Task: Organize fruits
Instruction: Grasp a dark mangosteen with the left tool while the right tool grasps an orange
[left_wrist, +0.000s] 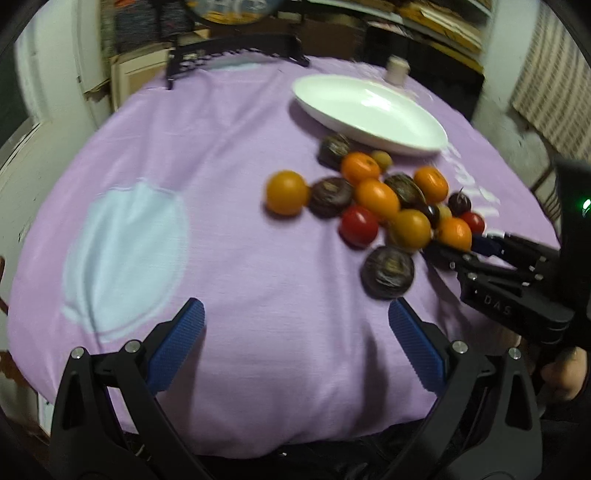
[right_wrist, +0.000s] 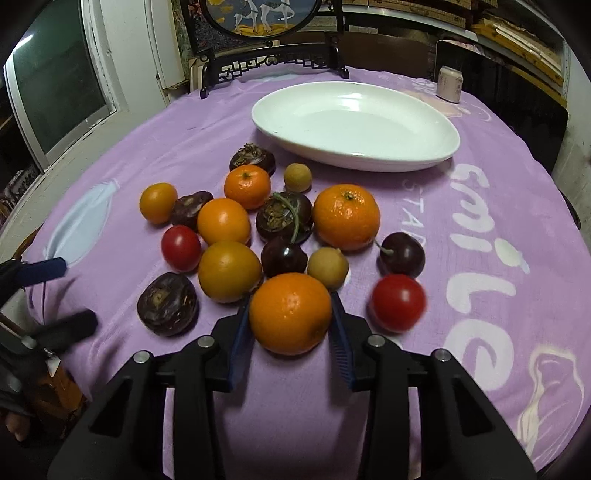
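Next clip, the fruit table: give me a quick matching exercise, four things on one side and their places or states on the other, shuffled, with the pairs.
Things:
1. white plate
2. nearest orange
3. left tool
4. pale can

States:
A. between the right tool's blue pads
B. wide open, over bare purple cloth
C. holds no fruit, beyond the pile
D. standing at the far right edge of the table

Pairs: 1-C, 2-A, 3-B, 4-D
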